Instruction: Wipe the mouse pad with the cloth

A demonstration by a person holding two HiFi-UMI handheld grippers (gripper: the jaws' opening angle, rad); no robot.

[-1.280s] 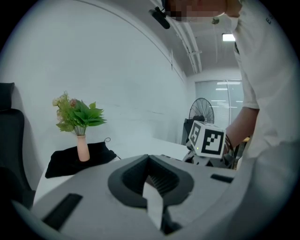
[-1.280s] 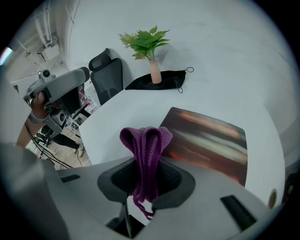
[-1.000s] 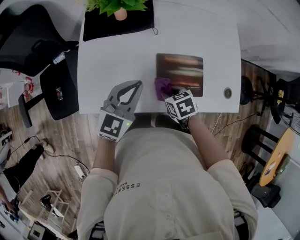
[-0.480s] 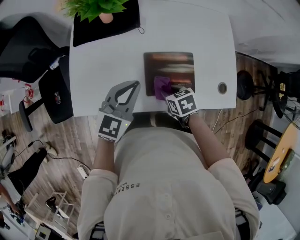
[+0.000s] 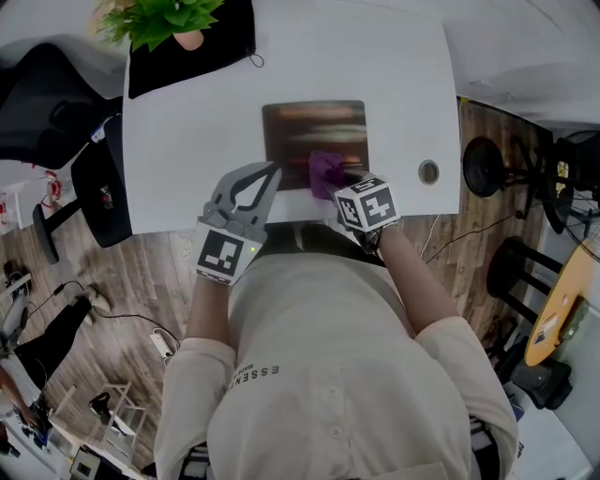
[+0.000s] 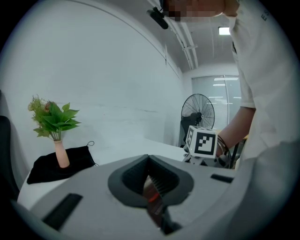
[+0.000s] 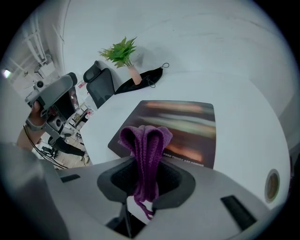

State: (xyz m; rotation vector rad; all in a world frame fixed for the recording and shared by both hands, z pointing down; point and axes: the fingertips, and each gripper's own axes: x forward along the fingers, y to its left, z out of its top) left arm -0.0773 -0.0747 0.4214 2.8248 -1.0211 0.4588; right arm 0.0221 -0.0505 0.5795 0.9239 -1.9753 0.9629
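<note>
A dark mouse pad [image 5: 314,131] with blurred orange streaks lies on the white table [image 5: 187,159]. My right gripper [image 5: 336,186] is shut on a bunched purple cloth [image 5: 325,172], which rests on the near part of the pad, right of its middle. In the right gripper view the cloth [image 7: 145,143] stands up from between the jaws of the right gripper [image 7: 145,180], over the pad [image 7: 187,124]. My left gripper [image 5: 274,170] hovers at the table's near edge, left of the pad, shut and holding nothing. The left gripper [image 6: 152,190] shows its closed jaws.
A potted plant [image 5: 169,21] stands on a black pouch [image 5: 202,52] at the table's far left corner. A round cable grommet [image 5: 428,172] sits right of the pad. Office chairs [image 5: 56,103] stand left of the table; stools [image 5: 487,164] and a fan [image 6: 198,112] stand to its right.
The right gripper has dragged the cloth from the pad's near left corner rightward along its near part. The left gripper stayed shut beside it. The head view has shifted, so the table sits further left.
</note>
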